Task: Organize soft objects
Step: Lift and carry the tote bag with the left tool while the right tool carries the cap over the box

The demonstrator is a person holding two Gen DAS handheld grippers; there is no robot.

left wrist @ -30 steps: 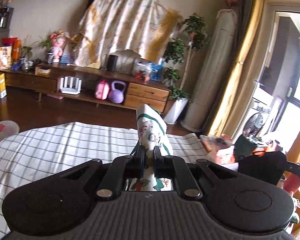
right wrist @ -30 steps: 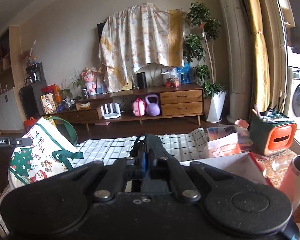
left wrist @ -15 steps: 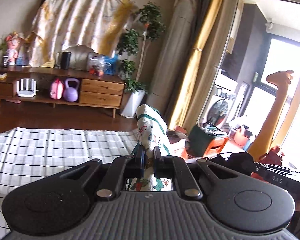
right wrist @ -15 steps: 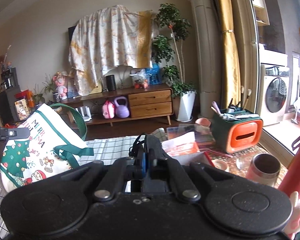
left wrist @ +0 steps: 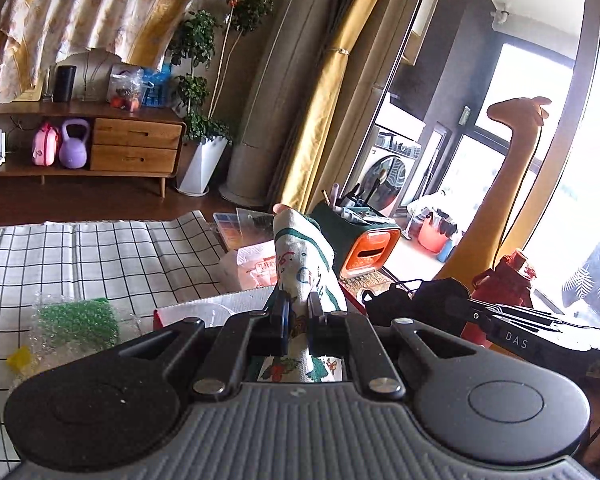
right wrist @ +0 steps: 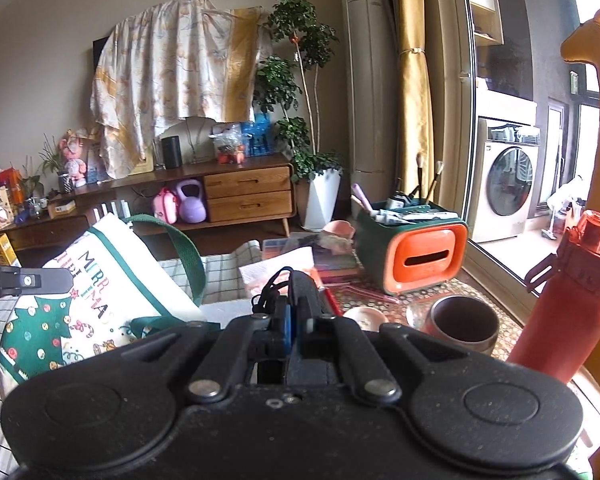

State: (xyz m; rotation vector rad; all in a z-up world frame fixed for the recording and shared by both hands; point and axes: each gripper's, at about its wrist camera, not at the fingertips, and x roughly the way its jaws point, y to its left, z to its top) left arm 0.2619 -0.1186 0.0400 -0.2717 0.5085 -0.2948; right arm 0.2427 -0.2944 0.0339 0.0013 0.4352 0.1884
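While your left gripper clamps the Christmas tote bag, your right gripper pinches a black cord.

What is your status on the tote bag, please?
Left gripper shut on Christmas tote bag. Right gripper shut on something black. Red bottle close right.

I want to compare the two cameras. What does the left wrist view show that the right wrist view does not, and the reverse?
Only the left wrist view shows the green bubble-wrapped packet on the checked tablecloth, and the left gripper shut on the bag's fabric.

Only the right wrist view shows the bag's printed face with its green strap, the brown cup and the right gripper, shut on a black item with a thin cord.

Both show the Christmas tote bag, the orange and green organizer, the red bottle and the giraffe figure.
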